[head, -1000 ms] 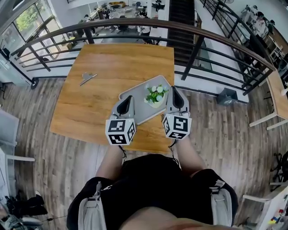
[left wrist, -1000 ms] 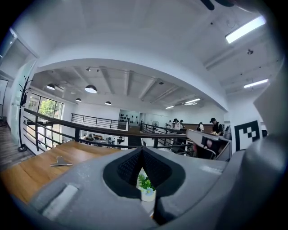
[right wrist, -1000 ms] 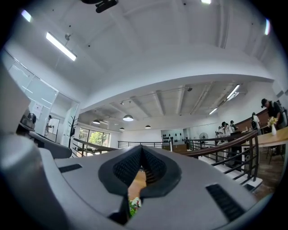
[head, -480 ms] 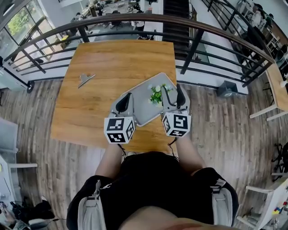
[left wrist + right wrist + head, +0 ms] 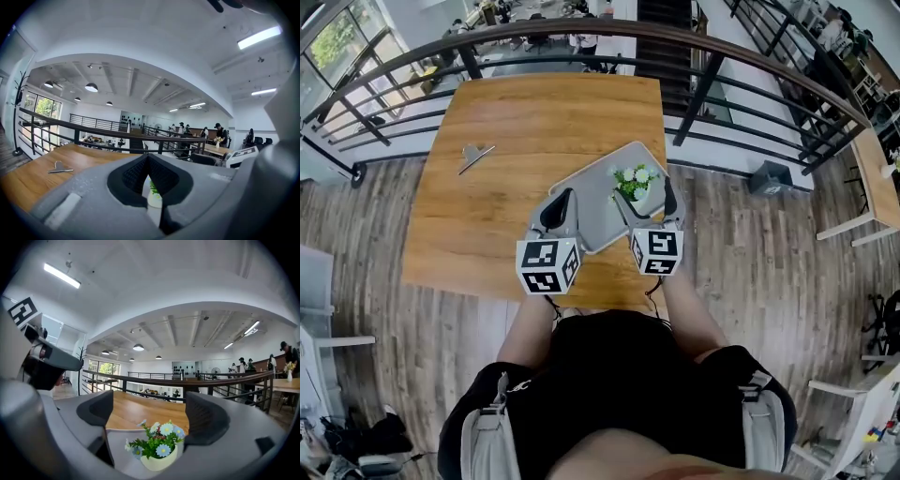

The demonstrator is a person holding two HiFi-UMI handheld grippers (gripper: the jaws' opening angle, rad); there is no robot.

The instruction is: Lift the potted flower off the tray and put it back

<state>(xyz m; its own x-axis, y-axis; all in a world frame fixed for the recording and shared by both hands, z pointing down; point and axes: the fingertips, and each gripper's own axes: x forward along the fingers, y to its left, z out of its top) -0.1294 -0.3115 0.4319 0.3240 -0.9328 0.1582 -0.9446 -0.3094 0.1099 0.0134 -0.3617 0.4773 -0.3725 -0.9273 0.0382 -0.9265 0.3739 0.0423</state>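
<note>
A small cream pot of white and blue flowers (image 5: 635,183) stands on the right part of the grey tray (image 5: 595,187), which lies on the wooden table (image 5: 534,122). My right gripper (image 5: 647,195) reaches over the tray's near right side. Its jaws are opening, one on each side of the pot (image 5: 157,451), and the pads do not touch it. My left gripper (image 5: 562,199) is at the tray's near left edge with its jaws together and nothing between them. A sliver of the pot (image 5: 153,197) shows through the thin slit between them.
A small metal tool (image 5: 475,155) lies on the table's far left part. A dark railing (image 5: 581,37) runs behind the table's far edge. The tray sits close to the table's near right corner, just in front of the person's body.
The right gripper has sunk toward the tray and its jaws, closed around the pot half a second ago, now stand wide apart. The left gripper has hardly moved.
</note>
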